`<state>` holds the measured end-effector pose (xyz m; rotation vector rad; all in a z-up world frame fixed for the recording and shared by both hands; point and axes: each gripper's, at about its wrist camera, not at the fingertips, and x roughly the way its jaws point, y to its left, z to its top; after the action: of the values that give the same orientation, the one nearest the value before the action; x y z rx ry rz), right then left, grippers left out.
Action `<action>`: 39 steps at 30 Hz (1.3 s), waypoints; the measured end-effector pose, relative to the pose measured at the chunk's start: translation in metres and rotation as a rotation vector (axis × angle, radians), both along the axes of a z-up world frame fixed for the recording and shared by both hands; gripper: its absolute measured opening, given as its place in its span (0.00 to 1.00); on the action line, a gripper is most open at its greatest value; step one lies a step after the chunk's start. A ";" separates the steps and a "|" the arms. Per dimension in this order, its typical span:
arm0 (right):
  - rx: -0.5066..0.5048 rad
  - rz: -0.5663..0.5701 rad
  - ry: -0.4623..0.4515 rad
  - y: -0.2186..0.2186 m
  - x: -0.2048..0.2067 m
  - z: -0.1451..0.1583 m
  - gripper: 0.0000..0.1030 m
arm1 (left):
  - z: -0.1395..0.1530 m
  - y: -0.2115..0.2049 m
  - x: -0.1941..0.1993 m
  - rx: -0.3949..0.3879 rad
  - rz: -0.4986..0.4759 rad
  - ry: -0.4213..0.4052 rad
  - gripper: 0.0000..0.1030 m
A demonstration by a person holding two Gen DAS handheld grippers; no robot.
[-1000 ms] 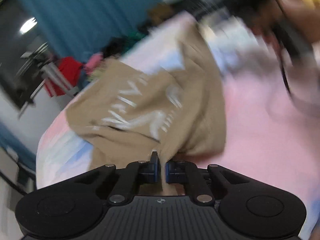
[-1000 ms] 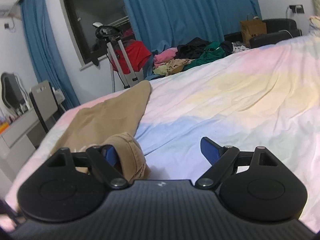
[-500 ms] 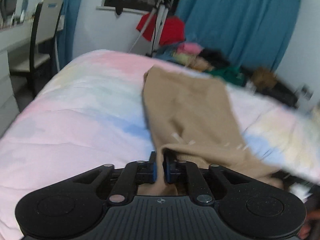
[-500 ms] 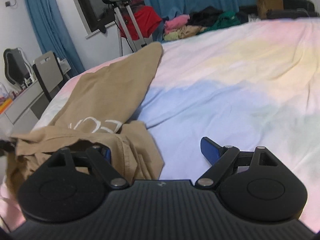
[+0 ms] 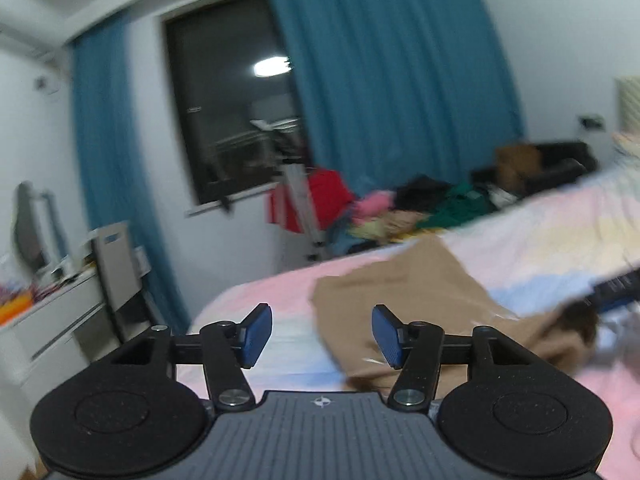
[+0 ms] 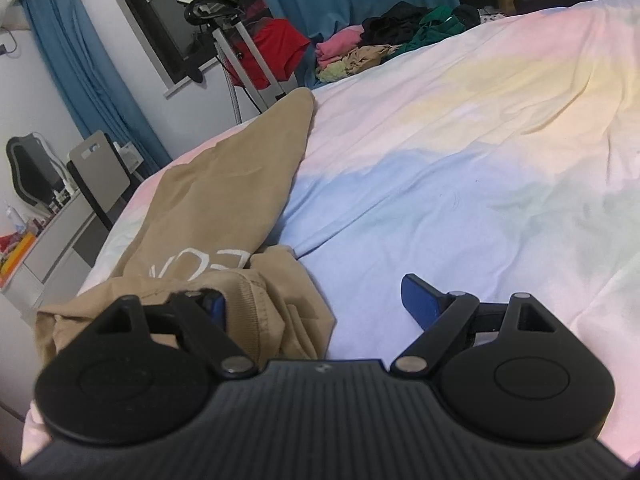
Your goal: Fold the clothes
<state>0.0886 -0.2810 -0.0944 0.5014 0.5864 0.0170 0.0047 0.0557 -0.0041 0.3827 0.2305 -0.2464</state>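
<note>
A tan garment (image 6: 224,200) with white lettering lies along the left side of the pastel bed sheet (image 6: 460,152), its near end bunched up. My right gripper (image 6: 316,304) is open over that bunched end. Folds of the cloth cover most of its left finger (image 6: 214,305), while the right finger (image 6: 420,300) hovers over bare sheet. In the left wrist view my left gripper (image 5: 322,336) is open and holds nothing. The tan garment (image 5: 400,308) lies just beyond and to the right of its fingers.
A heap of mixed clothes (image 6: 384,48) sits past the far edge of the bed. Beside it stands an exercise bike draped with red cloth (image 6: 276,52). A grey chair (image 6: 100,168) and a white desk (image 5: 52,312) flank the bed's left side.
My left gripper has opened and let go of the tan garment, then tilted up toward the window. The garment's near end dropped in a bunch by my open right gripper.
</note>
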 end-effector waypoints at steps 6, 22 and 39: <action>0.010 -0.032 -0.048 -0.003 -0.006 0.006 0.83 | -0.046 -0.050 0.005 0.255 -0.120 0.081 0.53; -0.061 -0.017 -0.361 0.013 -0.031 0.043 0.83 | -0.095 -0.117 0.027 0.379 -0.060 -0.061 0.63; -0.087 -0.067 -0.444 0.013 -0.049 0.054 0.83 | -0.079 -0.134 -0.021 0.476 0.135 -0.206 0.75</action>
<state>0.0396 -0.2680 -0.0402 0.4152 0.1351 0.0383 -0.0158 -0.0783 -0.0832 0.8563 0.1091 -0.0144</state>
